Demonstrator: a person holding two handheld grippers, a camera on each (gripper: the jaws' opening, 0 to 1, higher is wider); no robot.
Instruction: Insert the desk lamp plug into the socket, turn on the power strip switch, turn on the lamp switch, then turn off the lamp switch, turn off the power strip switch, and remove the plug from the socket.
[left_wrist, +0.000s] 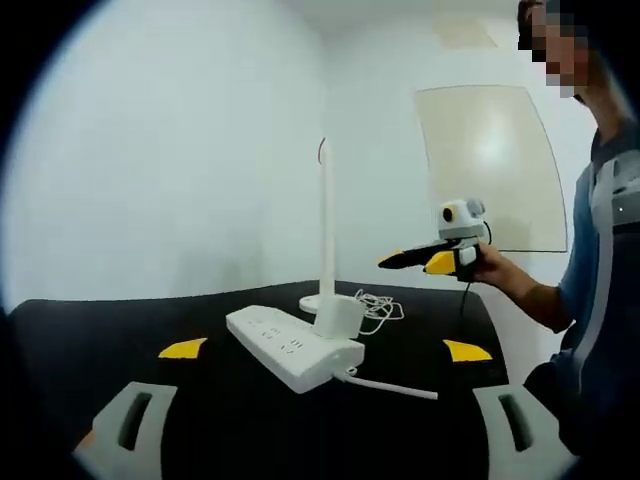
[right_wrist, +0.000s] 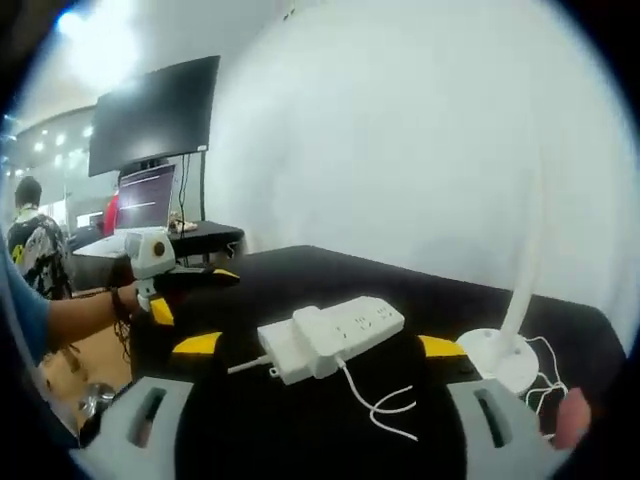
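— Black tabletop (left_wrist: 120, 330), white walls: what lies on it?

— One white power strip (left_wrist: 292, 347) at centre, your lamp's plug adapter (left_wrist: 337, 318) seated at its end. Desk lamp (left_wrist: 326, 240) stands just behind, cord (left_wrist: 378, 308) coiled beside its base.

— Your grippers?

— Left gripper (left_wrist: 325, 350): jaws spread wide, holding nothing, short of the strip. Right gripper (right_wrist: 318, 346): likewise parted, empty, raised near the strip.
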